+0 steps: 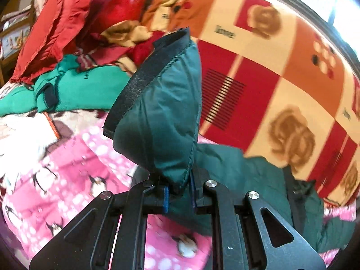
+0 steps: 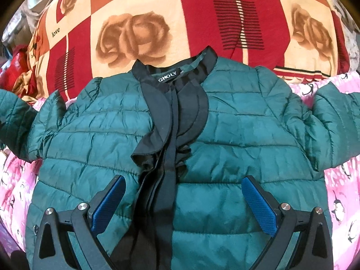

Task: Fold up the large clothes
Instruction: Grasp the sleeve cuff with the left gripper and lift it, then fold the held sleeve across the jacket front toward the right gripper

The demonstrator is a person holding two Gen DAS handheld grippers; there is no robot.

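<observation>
The left gripper [image 1: 178, 199] pinches the dark green quilted jacket's black-edged cuff [image 1: 157, 117], screening what seems a heap of red and green clothes [image 1: 74, 51], while the right gripper [image 2: 183, 204] hangs wide above the jacket [image 2: 236, 139] spread on the pink penguin blanket [image 2: 342, 193].

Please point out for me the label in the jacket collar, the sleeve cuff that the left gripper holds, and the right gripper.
Label [image 2: 168, 78]: right wrist view, on its white lettering inside the collar.
Cuff [image 1: 157, 117]: left wrist view, on the green fabric above the shut left gripper [image 1: 179, 199].
Right gripper [image 2: 183, 204]: right wrist view, midway between its open fingertips.
</observation>
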